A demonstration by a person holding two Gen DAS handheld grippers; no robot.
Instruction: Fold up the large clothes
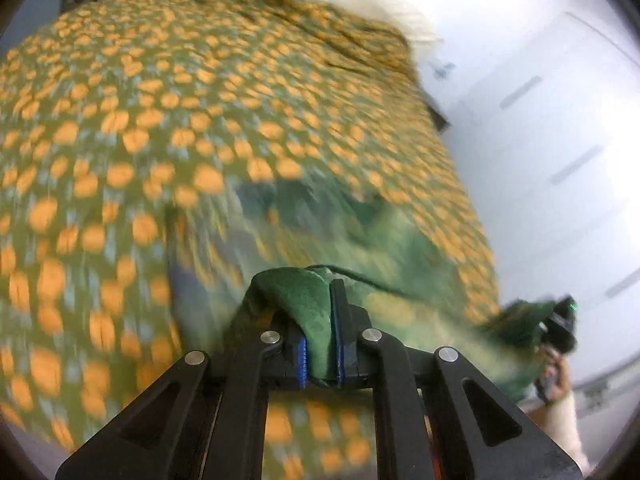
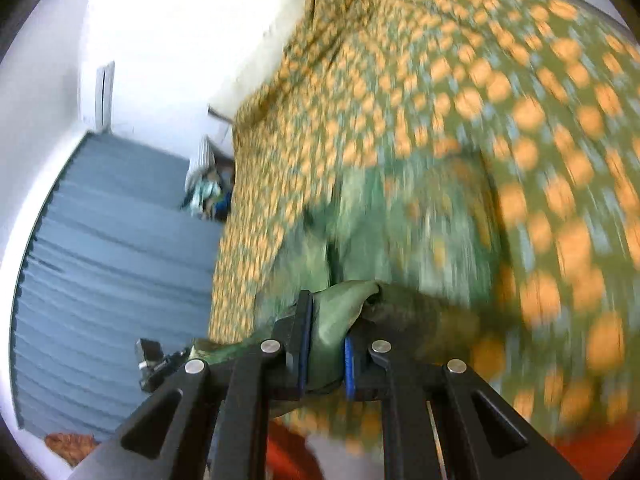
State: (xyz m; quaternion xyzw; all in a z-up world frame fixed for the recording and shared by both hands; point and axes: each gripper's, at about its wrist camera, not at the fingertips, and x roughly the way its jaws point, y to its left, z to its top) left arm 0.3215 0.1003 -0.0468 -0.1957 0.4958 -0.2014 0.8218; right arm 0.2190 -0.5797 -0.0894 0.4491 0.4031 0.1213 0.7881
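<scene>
Gripping the green garment (image 1: 316, 308) at two points, you have it stretched over the bedspread (image 1: 200, 92).

Your left gripper (image 1: 320, 344) is clenched on a bunched dark-green fold, the cloth wedged between its blue-padded fingers (image 1: 302, 356); in the left wrist view your right gripper (image 1: 560, 320) shows at the far right, near the bed's edge, with more of the same fabric at its tip. From the right wrist view, the right gripper (image 2: 326, 354) is pinched on a paler green fold, and the left gripper (image 2: 154, 358) sits low at left, the garment running between the two. The garment hangs blurred above the green bedspread with orange dots. A blue floor (image 2: 100, 240) lies beside the bed.
</scene>
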